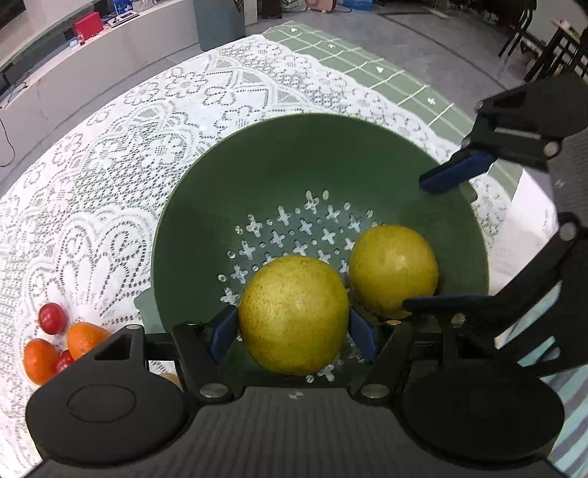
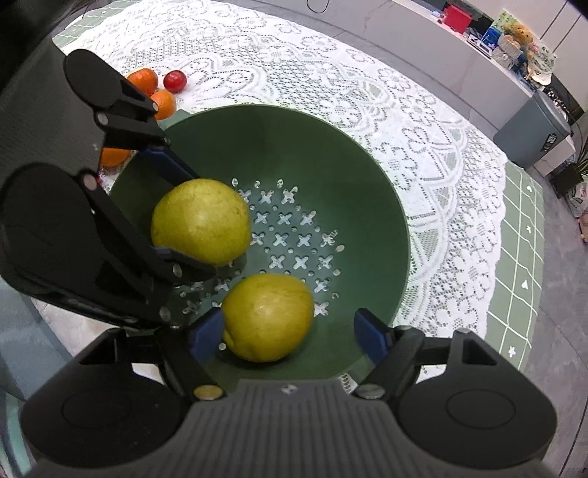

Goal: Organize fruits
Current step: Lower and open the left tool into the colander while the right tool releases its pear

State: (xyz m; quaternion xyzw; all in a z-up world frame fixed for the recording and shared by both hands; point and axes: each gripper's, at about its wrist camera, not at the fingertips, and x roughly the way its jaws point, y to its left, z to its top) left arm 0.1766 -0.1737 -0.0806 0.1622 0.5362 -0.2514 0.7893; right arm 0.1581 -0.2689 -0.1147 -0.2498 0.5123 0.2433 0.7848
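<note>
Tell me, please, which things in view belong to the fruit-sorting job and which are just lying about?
Part of the job:
- green colander
- two yellow-green fruits in it
- oranges
- small red fruits

Just lying about:
- lace tablecloth
- red box
- grey bin

- Your left wrist camera looks steeply down, close over the green colander [image 1: 191, 220].
- Your right wrist camera does likewise from the opposite side; both share the colander and lace cloth [image 2: 441, 147].
</note>
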